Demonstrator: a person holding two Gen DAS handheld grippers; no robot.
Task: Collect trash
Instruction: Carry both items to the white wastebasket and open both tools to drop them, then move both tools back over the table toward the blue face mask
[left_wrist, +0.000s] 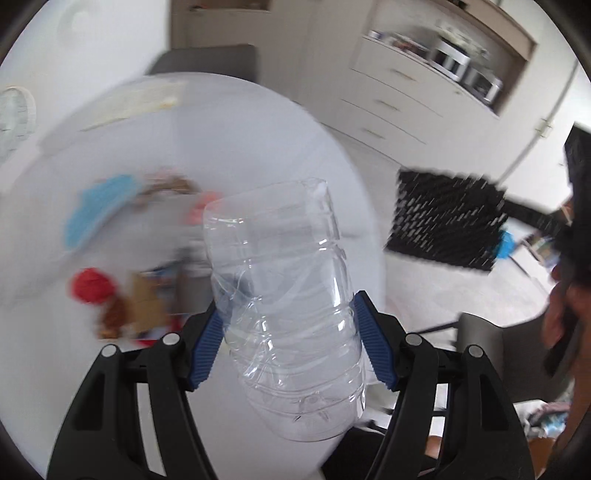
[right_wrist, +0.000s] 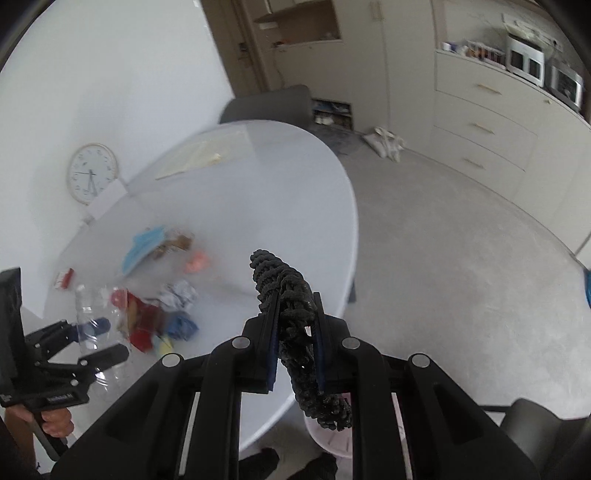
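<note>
Left gripper (left_wrist: 288, 314) clamps the clear bottle (left_wrist: 288, 295) above the table's (right_wrist: 295, 184) near edge; right gripper (right_wrist: 295, 328) pinches a black mesh bag (right_wrist: 299, 343) — we'd keep both squeezes steady, spread the bag's mouth before dropping.

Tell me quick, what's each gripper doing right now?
Left gripper: closed on the clear plastic bottle.
Right gripper: closed on the black mesh basket's rim.
</note>
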